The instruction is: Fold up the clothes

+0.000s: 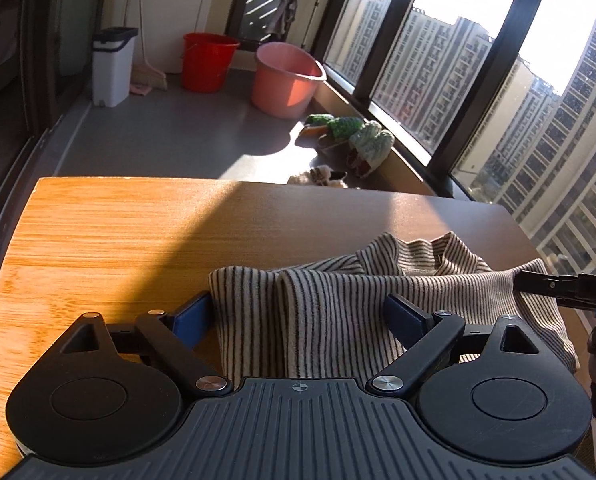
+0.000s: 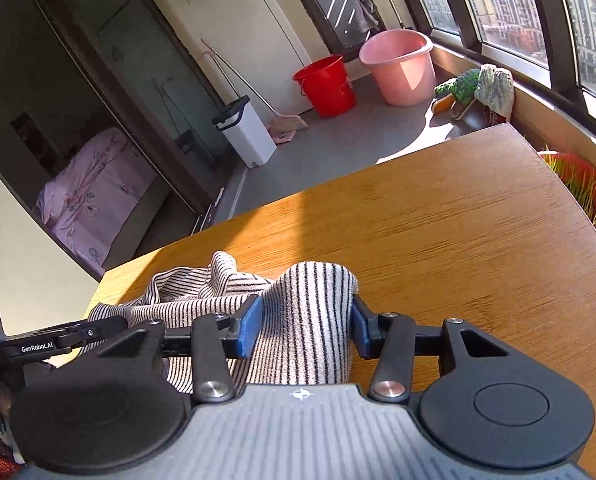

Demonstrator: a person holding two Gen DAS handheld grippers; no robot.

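Wooden table [image 1: 97, 232], rumpled striped garment [image 1: 338, 304], folds bunched

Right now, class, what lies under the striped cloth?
The wooden table shows all around the striped cloth, which rests on it. Anything beneath its bunched folds is covered and cannot be seen.

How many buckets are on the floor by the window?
2: a red bucket stands by the white wall, and a pink bucket stands beside it, nearer the window. Others could be hidden behind the table.

Striped garment [image 1: 338, 304] near edge hidden, perhaps bunched.
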